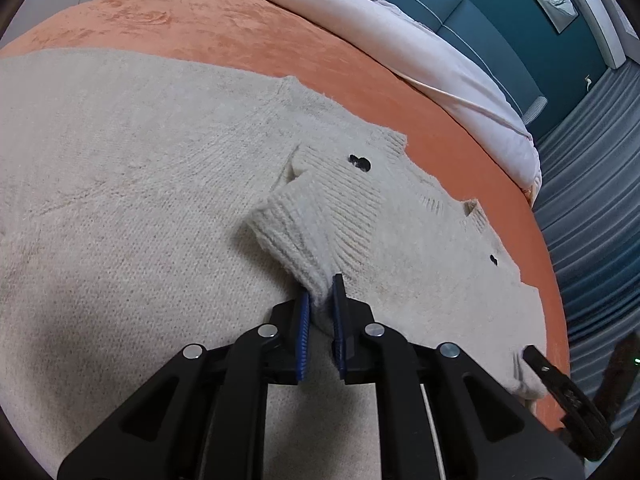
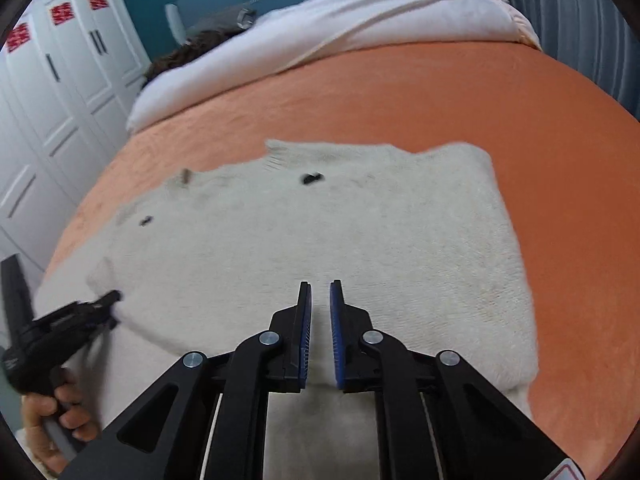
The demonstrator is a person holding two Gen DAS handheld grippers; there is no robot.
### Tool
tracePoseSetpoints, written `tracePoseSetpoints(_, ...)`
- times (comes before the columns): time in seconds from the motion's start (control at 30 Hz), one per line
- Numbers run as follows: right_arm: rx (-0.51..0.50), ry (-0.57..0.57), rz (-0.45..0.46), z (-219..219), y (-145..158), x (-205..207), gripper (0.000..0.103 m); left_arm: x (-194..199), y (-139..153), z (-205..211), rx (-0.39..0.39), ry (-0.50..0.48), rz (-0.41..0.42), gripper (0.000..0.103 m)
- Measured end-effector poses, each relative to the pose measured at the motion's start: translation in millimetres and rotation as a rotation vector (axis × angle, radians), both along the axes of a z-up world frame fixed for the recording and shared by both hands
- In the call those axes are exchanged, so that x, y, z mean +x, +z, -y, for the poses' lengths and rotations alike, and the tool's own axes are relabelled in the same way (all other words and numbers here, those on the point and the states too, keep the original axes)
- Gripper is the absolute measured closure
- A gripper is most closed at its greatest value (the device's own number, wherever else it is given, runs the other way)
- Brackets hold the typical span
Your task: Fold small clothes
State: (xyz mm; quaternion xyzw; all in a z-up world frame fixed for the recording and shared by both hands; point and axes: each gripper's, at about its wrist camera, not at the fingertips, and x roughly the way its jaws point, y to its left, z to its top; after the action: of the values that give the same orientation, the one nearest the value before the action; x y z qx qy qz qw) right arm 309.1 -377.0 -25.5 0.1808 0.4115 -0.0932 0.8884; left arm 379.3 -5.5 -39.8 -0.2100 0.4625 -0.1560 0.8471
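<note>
left gripper pinches the cream sweater's cuff; right gripper narrow, over orange bedspread.

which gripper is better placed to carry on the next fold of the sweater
Left. The left gripper is shut on the ribbed cuff of the cream sweater; the right gripper hovers over it, holding nothing.

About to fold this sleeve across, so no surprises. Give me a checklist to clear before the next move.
1. Left tongs shut on the sleeve cuff: ok.
2. Right tongs holding fabric: cannot tell; narrow gap, nothing clearly pinched.
3. Sweater body flat on the orange blanket: ok.
4. Sweater body free of other items where the sleeve would land: ok; only its black buttons show.
5. Near hem smooth: cannot tell, hidden behind the tongs.
</note>
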Motion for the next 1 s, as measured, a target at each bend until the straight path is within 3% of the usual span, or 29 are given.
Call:
tracePoseSetpoints(0.03, 0.023, -0.064, -0.020, 17, -14, -1, 0.103, 1, 0, -3, -0.014, -0.009, -0.003, 0.092)
tracePoseSetpoints(0.1, 0.207, -0.116, 0.058, 48, -27, -17, 0.103, -1, -1, -12, -0.058, -0.023, -0.010, 0.091)
tracePoseSetpoints(0.13, 0.233, -0.171, 0.060, 55, -24, -28, 0.103, -4, 1, -20, -0.091, -0.021, -0.012, 0.091)
tracePoseSetpoints(0.17, 0.191, -0.203, 0.052, 52, -16, -37, 0.103, -10, 4, -30, -0.103, -0.003, -0.010, 0.091)
tracePoseSetpoints(0.2, 0.136, -0.211, 0.048, 45, -8, -44, 0.089, -16, 8, -42, -0.106, 0.010, 0.003, 0.091)
tracePoseSetpoints(0.27, 0.062, -0.175, 0.072, 23, 6, -62, 0.082, -28, 13, -79, -0.136, 0.038, 0.021, 0.087)
tracePoseSetpoints(0.37, 0.023, -0.086, 0.083, -14, 5, -80, 0.065, -46, 16, -162, -0.108, 0.171, 0.026, 0.078)
tracePoseSetpoints(0.47, -0.051, -0.071, 0.060, -39, -12, -93, 0.057, -53, 21, -256, -0.043, 0.377, 0.016, 0.063)
tracePoseSetpoints(0.6, -0.071, -0.089, 0.028, -45, -22, -96, 0.052, -44, 20, -367, -0.052, 0.640, -0.022, 0.059)
tracePoseSetpoints(0.7, -0.063, -0.082, 0.019, -35, -25, -107, 0.046, -28, 14, -411, -0.122, 0.750, -0.036, 0.063)
tracePoseSetpoints(0.73, -0.062, -0.077, 0.019, -33, -25, -108, 0.045, -22, 13, -415, -0.141, 0.767, -0.038, 0.066)
tracePoseSetpoints(0.77, -0.064, -0.071, 0.018, -33, -26, -109, 0.043, -15, 14, -416, -0.140, 0.779, -0.040, 0.078)
tracePoseSetpoints(0.8, -0.072, -0.070, 0.015, -34, -27, -108, 0.043, -7, 16, -413, -0.134, 0.772, -0.041, 0.097)
tracePoseSetpoints(0.9, -0.092, -0.072, 0.019, -37, -29, -109, 0.041, 7, 42, -392, -0.118, 0.709, 0.031, 0.096)
tracePoseSetpoints(1.0, -0.084, -0.071, 0.030, -36, -31, -109, 0.039, 16, 95, -323, -0.087, 0.511, 0.191, 0.096)
